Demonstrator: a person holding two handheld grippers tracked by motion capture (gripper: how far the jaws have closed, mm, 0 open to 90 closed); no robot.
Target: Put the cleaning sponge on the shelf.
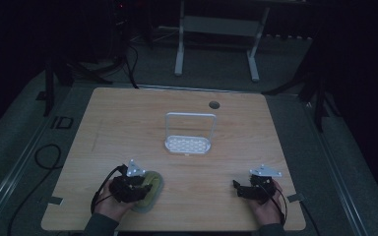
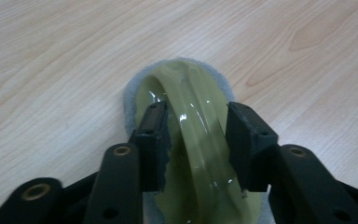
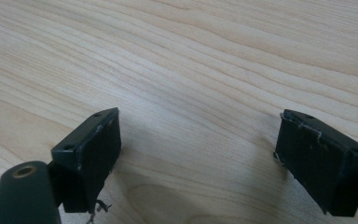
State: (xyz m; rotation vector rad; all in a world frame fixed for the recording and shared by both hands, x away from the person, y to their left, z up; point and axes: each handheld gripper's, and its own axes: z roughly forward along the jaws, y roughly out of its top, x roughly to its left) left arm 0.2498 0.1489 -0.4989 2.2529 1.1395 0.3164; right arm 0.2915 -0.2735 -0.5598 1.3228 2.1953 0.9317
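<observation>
On the table (image 1: 187,167), left claw (image 2: 196,140) grips the scrubber handle (image 2: 198,116).

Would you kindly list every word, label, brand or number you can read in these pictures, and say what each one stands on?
There is no readable text in any view.
The yellow-green scrubber with the grey pad between the left gripper's jaws: no print or brand.
The white rack and the wooden table: no label.
The right gripper, open over bare wood: no marking.
A dark mark on the floor left of the table: too dim and small to read.
</observation>
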